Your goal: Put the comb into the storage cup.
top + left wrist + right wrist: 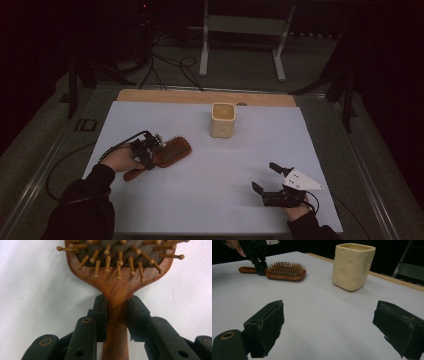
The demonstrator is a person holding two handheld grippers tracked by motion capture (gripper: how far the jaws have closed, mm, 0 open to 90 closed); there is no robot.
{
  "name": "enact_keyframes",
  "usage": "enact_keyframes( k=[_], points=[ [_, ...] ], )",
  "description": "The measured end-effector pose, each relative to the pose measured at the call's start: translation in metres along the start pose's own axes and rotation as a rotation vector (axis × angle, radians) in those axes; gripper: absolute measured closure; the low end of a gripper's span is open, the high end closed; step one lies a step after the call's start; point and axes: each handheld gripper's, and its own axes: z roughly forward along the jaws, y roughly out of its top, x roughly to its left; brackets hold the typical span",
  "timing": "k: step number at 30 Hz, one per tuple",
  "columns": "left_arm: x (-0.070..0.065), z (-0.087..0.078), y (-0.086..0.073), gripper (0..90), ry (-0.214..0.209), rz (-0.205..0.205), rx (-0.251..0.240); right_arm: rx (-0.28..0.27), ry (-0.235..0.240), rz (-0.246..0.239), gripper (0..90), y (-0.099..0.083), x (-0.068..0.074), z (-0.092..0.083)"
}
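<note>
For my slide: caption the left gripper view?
Left gripper clamps the wooden hairbrush at its neck.

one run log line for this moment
left tongs: shut on hairbrush neck, brush on table | right tongs: open, holding nothing | cup: upright, untouched

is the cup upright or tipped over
Upright: the cup stands on its base on the table, with its open mouth facing up. Whether it holds anything, I cannot tell.
</note>
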Motion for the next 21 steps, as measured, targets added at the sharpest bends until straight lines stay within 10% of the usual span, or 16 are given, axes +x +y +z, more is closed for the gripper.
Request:
enact_keyframes(
  k=[21],
  points=[
    [-0.01,-0.002,-0.025,73.7,0.052,-0.06,-0.183,0.001,-0.004,0.005,9.0,0.0,-0.001,0.0]
  ],
)
